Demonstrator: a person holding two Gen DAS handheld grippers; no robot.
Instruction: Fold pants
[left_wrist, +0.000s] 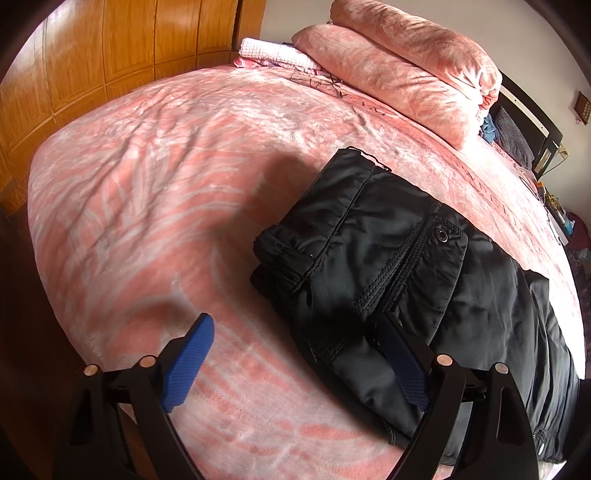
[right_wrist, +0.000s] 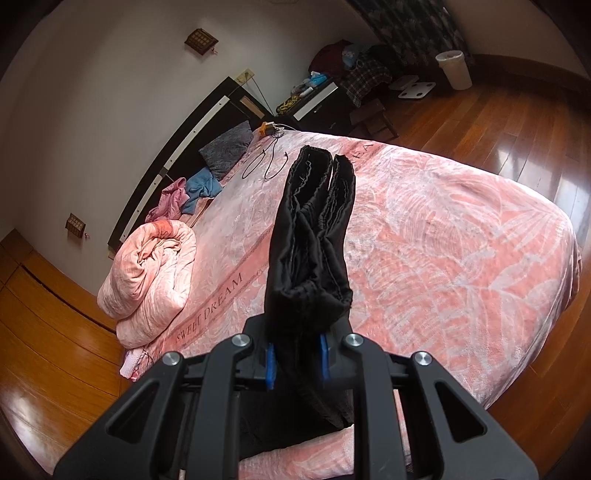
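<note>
The black pants (left_wrist: 388, 266) lie on the pink bed (left_wrist: 166, 192), one end lifted, pinched in the right gripper (right_wrist: 297, 360). The left gripper (left_wrist: 299, 365) gapes wide, holding nothing. The cloth looks light, limp, slick; seams and waistband would likely grip best

Left wrist view looks steeply down from close above the pink bed (left_wrist: 147, 192), facing toward the rolled quilt (left_wrist: 406, 74) at the bed's head, wooden wardrobe behind. Right wrist view looks less steeply across the same bed (right_wrist: 443, 240) toward its headboard (right_wrist: 177, 147). Both views share the bed, the quilt (right_wrist: 155, 266) and the headboard.
</note>
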